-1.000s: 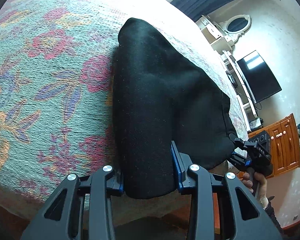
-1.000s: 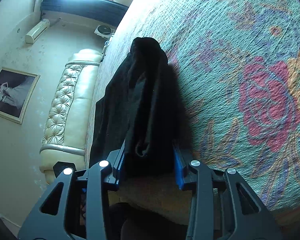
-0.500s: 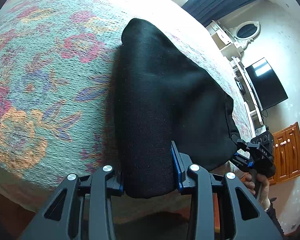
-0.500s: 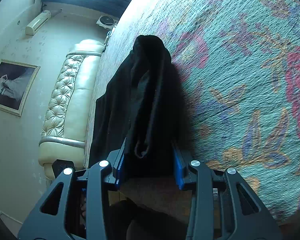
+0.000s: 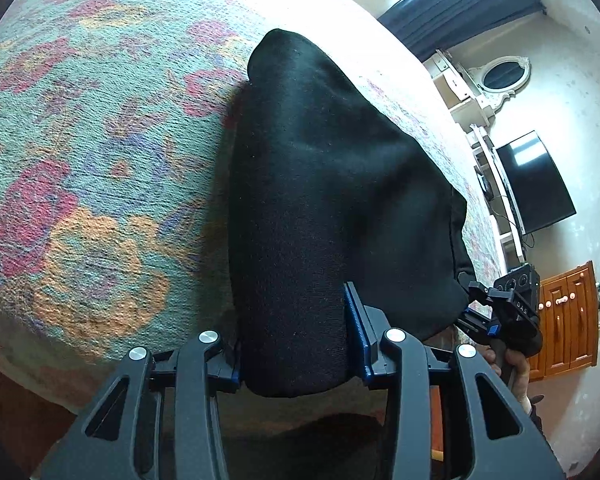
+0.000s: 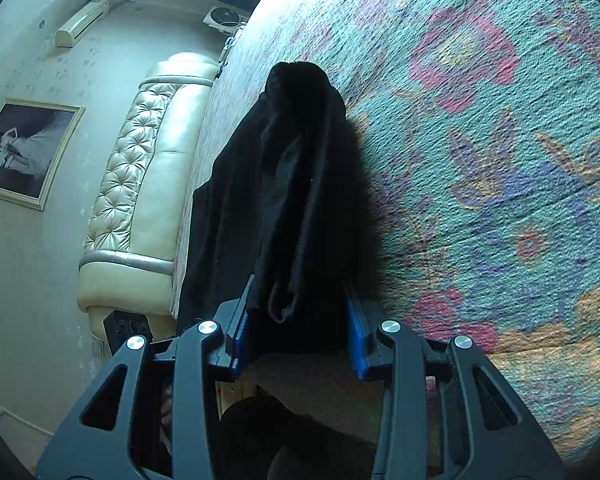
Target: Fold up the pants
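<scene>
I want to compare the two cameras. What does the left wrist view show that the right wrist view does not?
Only the left wrist view: the television, the oval mirror, the wooden cabinet, and the right gripper from outside, in a hand.

Only the right wrist view: the cream sofa, the framed picture and the air conditioner.

Both: the black pants between each camera's own gripper fingers, the left gripper having just been opening, and the floral bedspread.

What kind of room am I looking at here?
Most likely a bedroom at home: a floral bedspread covers a bed with a tufted cream headboard, and a dresser mirror and a television stand along the wall.
</scene>
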